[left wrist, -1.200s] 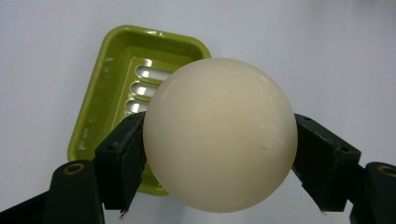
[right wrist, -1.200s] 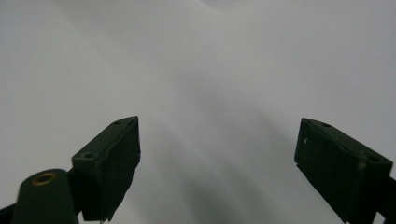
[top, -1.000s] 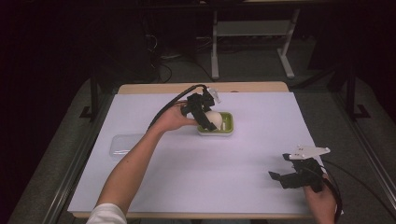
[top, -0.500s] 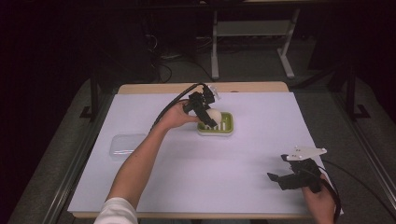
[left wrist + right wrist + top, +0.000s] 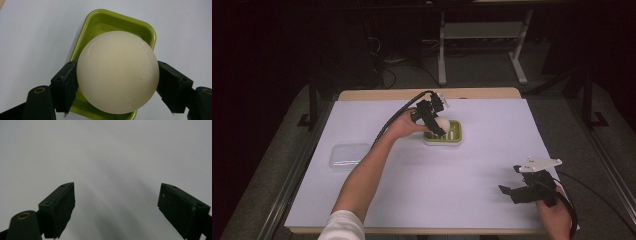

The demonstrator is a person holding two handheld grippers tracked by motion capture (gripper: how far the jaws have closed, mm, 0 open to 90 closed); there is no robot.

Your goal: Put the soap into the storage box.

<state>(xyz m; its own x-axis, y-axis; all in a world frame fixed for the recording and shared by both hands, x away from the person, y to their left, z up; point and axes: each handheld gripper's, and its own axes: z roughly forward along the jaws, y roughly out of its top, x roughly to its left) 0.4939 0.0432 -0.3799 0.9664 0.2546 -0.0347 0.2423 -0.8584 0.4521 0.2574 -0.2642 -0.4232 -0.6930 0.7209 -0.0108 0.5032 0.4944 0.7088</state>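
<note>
Cream ball point(image 5: 117, 72) clamped in jaws above green tray point(image 5: 100, 25).

High view: your table sheet point(image 5: 472, 185) is evenly lit from overhead and reads pale lilac; the floor and room behind fall to near black. Shadows under your forearm are short and soft.

Left gripper view: sharp and bright. The white ball point(image 5: 117, 72) carries soft sheen without hard glare; the green tray point(image 5: 105, 23) shows mild highlights along its rim.

Right gripper view: your jaws are in focus; the surface beyond is a featureless grey with faint, diffuse shadow streaks between them.
</note>
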